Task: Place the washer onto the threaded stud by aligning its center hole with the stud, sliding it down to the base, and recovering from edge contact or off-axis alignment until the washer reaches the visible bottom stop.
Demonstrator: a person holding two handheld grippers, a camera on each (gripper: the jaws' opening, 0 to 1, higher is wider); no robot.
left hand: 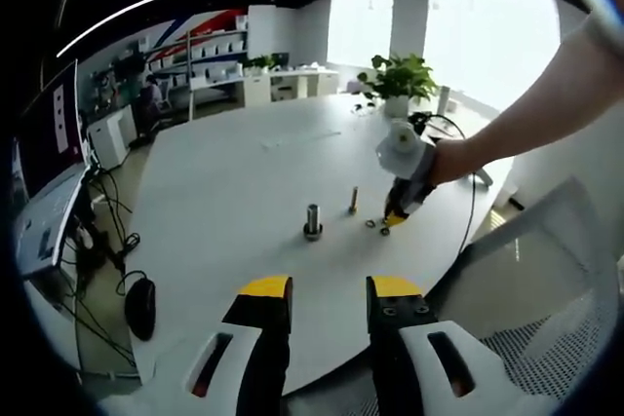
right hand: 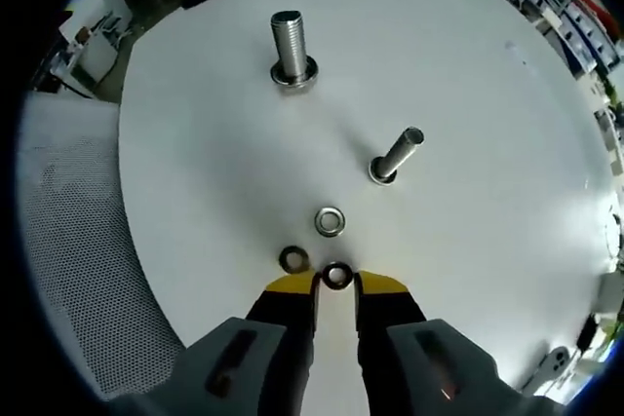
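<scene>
On the round white table [right hand: 214,163] stand a thick threaded stud [right hand: 292,46] and a thinner stud [right hand: 398,155]. Three washers lie near them: a bright one [right hand: 330,221], a dark one [right hand: 293,260], and a dark washer [right hand: 336,275] pinched at table level between the yellow tips of my right gripper [right hand: 336,282]. In the left gripper view, a person's hand holds the right gripper [left hand: 393,224] tip-down beside the thin stud [left hand: 354,200] and to the right of the thick stud [left hand: 312,219]. My left gripper [left hand: 330,289] hovers open over the table's near edge, holding nothing.
A mesh chair [left hand: 546,319] stands by the table edge on the right. A potted plant [left hand: 398,80] and a cable [left hand: 468,202] sit at the far side. A monitor [left hand: 44,133], floor cables and shelving lie to the left.
</scene>
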